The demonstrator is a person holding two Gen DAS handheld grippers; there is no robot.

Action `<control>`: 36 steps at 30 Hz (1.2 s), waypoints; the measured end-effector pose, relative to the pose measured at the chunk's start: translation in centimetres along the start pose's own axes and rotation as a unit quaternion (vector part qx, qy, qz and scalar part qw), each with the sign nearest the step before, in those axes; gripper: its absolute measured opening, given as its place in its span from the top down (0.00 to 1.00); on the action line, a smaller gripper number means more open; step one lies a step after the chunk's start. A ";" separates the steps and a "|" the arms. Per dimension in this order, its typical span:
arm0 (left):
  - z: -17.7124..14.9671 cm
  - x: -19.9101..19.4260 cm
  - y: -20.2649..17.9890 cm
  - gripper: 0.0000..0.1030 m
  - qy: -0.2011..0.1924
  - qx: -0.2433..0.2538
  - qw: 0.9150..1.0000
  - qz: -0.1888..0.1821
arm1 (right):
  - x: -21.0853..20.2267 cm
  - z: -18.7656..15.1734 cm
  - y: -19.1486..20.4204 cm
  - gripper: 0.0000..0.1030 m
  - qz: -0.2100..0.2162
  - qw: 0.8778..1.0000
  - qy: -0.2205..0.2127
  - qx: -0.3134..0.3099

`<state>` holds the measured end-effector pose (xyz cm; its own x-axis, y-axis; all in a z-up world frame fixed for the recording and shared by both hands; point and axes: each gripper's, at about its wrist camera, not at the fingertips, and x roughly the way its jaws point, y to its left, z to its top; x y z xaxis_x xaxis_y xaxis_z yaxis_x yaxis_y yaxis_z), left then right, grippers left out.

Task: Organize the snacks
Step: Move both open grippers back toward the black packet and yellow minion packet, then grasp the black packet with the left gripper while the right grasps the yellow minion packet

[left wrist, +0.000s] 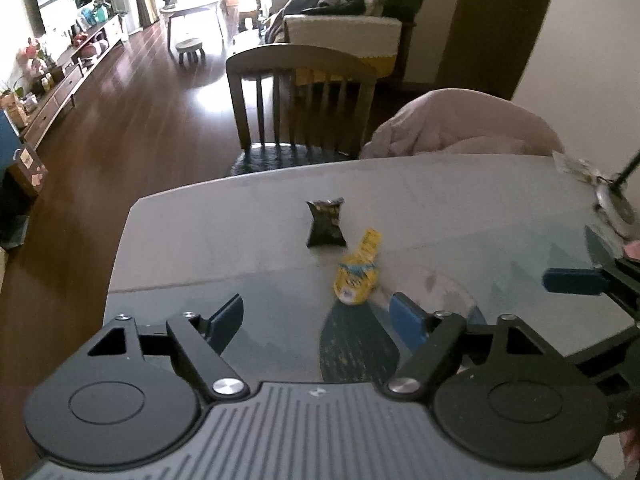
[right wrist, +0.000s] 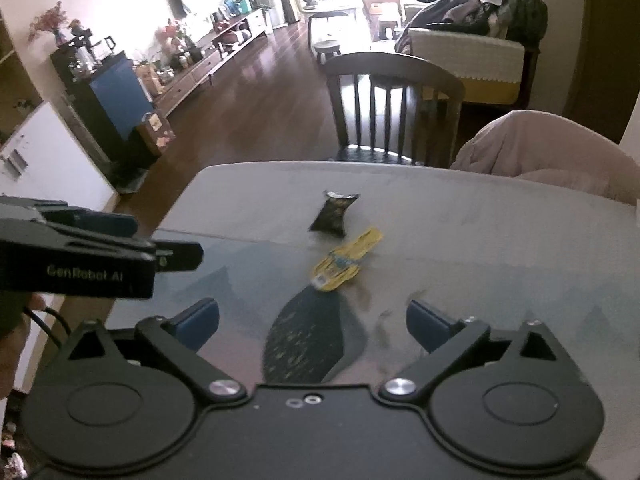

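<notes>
Two snack packets lie on the grey worktop (left wrist: 208, 240), roughly mid-surface, set back from the far edge where a wooden chair (left wrist: 300, 92) stands. The yellow packet (left wrist: 357, 272) is the nearer one; the dark packet (left wrist: 326, 224) lies just beyond it toward the far edge, close beside its far tip; contact cannot be told. A dark round mat (right wrist: 308, 340) lies on the near part of the worktop, the yellow packet's near end at its rim. Left gripper (left wrist: 318, 318): jaws spread wide, nothing between them. Right gripper (right wrist: 312, 322): likewise wide and empty. Both hover over the near edge, side by side, facing the far edge. Key relation: the yellow packet lies straight ahead of each gripper, slightly right of the left one's centre line. Its long axis runs diagonally, near end leftward, far end rightward toward the far edge. Judgement: neither arm is clearly nearer; a grasp across the packet's narrow width would call for some wrist rotation, since the jaws now open left to right.
</notes>
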<state>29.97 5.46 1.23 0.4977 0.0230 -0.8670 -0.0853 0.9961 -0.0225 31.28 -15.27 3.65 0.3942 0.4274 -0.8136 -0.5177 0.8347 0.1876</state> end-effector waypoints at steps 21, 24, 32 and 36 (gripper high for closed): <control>8.5 20.9 -0.5 0.22 0.077 -0.018 0.996 0.028 | 15.2 3.7 -6.1 0.03 -0.029 0.996 0.083 0.027; 8.7 23.0 -0.4 0.22 0.085 -0.024 0.996 0.031 | 16.8 3.7 -6.1 0.04 -0.026 0.995 0.092 0.035; 8.2 26.3 -0.2 0.23 0.110 -0.012 0.993 0.031 | 20.6 4.0 -4.3 0.05 -0.022 0.993 0.117 0.025; 8.3 27.0 -0.2 0.23 0.116 -0.006 0.993 0.025 | 21.8 4.0 -3.1 0.07 -0.023 0.992 0.123 0.020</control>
<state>50.54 6.55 -18.02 0.2805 0.0511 -0.9585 -0.1163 0.9930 0.0189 44.53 -7.19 -12.43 0.2165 0.2959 -0.9303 -0.4706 0.8666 0.1661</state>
